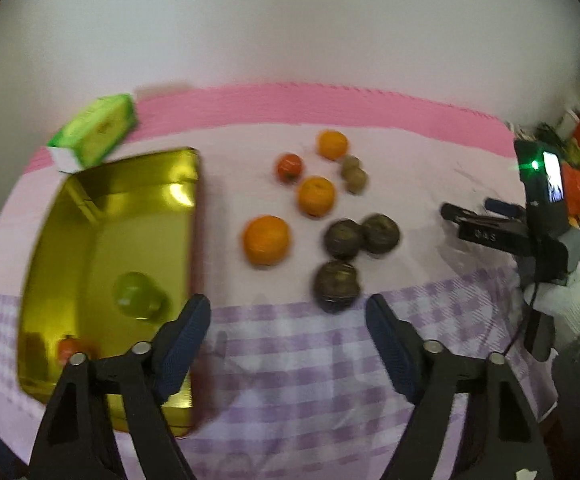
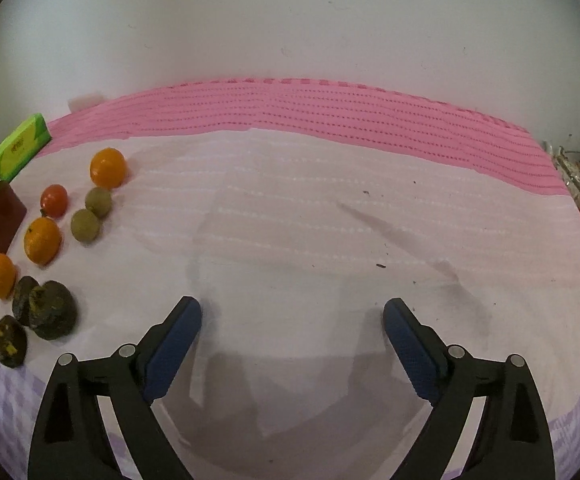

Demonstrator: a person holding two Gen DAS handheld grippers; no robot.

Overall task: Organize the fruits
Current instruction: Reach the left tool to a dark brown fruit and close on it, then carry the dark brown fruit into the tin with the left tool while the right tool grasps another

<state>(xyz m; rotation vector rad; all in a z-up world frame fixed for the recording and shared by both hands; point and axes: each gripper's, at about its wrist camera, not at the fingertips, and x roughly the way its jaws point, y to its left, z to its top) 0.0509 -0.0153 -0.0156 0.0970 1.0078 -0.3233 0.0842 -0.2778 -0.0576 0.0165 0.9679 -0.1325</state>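
The left gripper (image 1: pixel 287 336) hangs over the checked part of the cloth on the tabletop (image 1: pixel 290 380), its fingers parted about halfway with nothing between them. Just ahead of it lie three dark wrinkled fruits (image 1: pixel 336 286), and beyond them three oranges (image 1: pixel 265 240), a small red fruit (image 1: pixel 289 167) and two small brownish-green ones (image 1: pixel 354 178). To its left stands the gold tin (image 1: pixel 49 280), which seems to hold a green fruit (image 1: pixel 135 294) and a small orange-red one (image 1: pixel 69 350) (blur and reflections make that uncertain). A green box (image 1: pixel 93 134) lies behind the tin.

The right gripper (image 2: pixel 292 332) hovers over bare cloth with its fingers spread wide and empty, well to the right of the loose fruit at the left edge of its view.

The step in hand looks like reaching for the next fruit to put in the tin. The nearest dark fruit is the likely pick: the left fingers need to come forward and down to straddle it, then close gently so that it does not roll.
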